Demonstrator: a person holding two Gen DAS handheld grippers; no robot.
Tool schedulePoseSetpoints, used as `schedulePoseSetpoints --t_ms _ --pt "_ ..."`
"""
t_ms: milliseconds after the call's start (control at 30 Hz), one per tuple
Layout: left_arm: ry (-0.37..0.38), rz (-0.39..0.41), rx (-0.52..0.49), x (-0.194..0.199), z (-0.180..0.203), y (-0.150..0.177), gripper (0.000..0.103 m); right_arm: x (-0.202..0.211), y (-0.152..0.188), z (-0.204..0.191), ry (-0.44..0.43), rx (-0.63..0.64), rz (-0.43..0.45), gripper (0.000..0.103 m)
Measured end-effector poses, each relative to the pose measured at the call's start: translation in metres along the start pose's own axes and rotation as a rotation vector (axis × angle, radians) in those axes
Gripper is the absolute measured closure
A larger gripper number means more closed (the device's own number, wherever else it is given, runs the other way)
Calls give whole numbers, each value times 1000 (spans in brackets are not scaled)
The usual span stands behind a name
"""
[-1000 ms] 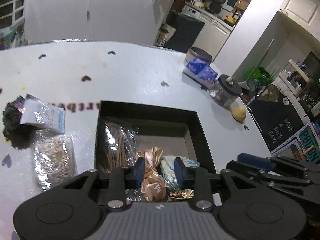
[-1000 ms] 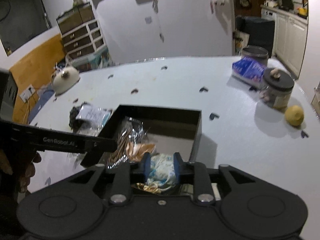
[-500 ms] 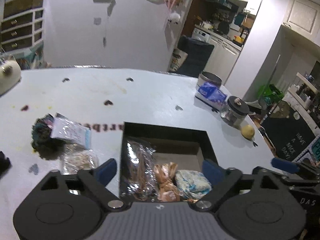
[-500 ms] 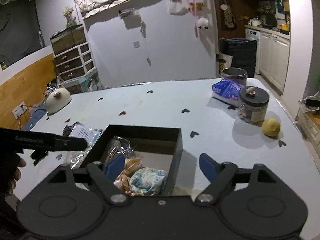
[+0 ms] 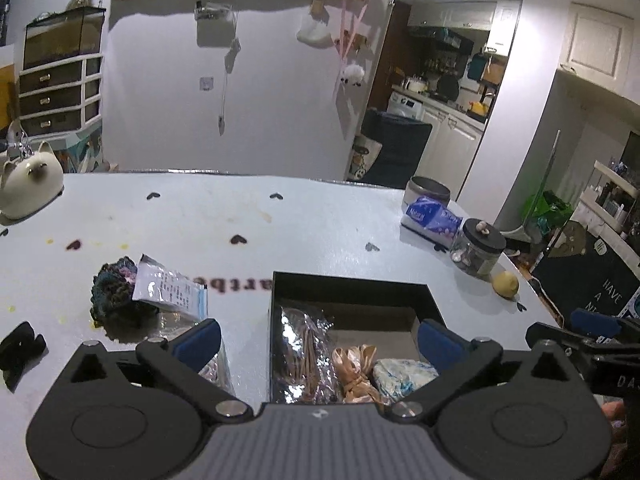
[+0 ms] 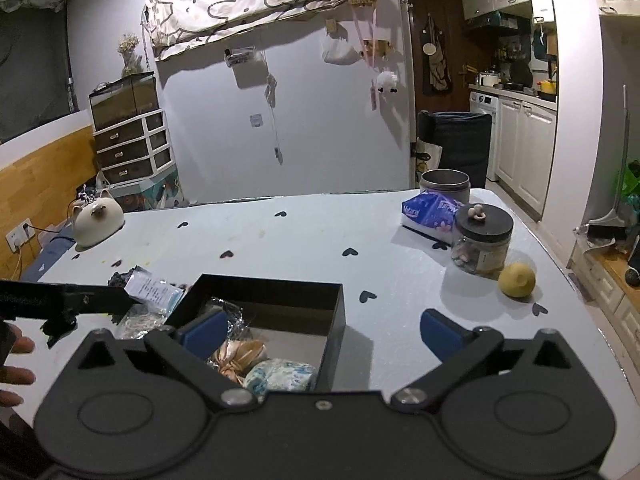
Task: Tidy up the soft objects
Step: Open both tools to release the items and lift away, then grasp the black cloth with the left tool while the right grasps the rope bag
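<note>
The near edge of the black box (image 5: 352, 292) is cut off behind the gripper bodies in both wrist views, so the lower ends of its contents cannot be seen. A crinkly clear bag (image 5: 212, 368) on the table left of the box is mostly hidden behind the left gripper's blue finger, and its contents are hard to make out. At the right edge of the left view only part of the right gripper's frame shows; in the right view a few of the person's fingertips (image 6: 16, 360) show at the left edge.

The box sits open on the pale table (image 5: 312, 228) and holds 3 soft things side by side: a foil-wrapped bundle of thin brown strands (image 5: 300, 352) on the left, its long axis running away from the camera; a peach satin bow (image 5: 356, 372) in the middle; and a white pouch with blue print (image 5: 404, 374) on the right — all touching or nearly so. The far half of the box floor is bare.

Left of the box lie a dark knitted piece (image 5: 114, 296) and a white printed sachet (image 5: 170, 292) leaning on it.

The left gripper (image 5: 318, 340) and right gripper (image 6: 320, 334) have just been spreading their jaws; both now stand wide apart with nothing gripped, poised above the box.
</note>
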State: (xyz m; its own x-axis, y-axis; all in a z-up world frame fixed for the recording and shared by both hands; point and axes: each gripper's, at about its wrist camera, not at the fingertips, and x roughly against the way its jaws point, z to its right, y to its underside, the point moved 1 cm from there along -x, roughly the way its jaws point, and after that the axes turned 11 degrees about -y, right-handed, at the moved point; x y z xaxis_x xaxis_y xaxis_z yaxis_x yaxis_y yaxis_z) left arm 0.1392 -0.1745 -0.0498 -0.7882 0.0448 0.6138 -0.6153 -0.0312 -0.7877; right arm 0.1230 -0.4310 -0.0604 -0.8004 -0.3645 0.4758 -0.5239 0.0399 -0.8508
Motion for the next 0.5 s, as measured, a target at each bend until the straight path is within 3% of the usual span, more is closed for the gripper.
schedulePoseSetpoints --t_ms 500 --pt "-68 27 32 2 -67 -6 0 -18 -4 -36 45 -27 25 0"
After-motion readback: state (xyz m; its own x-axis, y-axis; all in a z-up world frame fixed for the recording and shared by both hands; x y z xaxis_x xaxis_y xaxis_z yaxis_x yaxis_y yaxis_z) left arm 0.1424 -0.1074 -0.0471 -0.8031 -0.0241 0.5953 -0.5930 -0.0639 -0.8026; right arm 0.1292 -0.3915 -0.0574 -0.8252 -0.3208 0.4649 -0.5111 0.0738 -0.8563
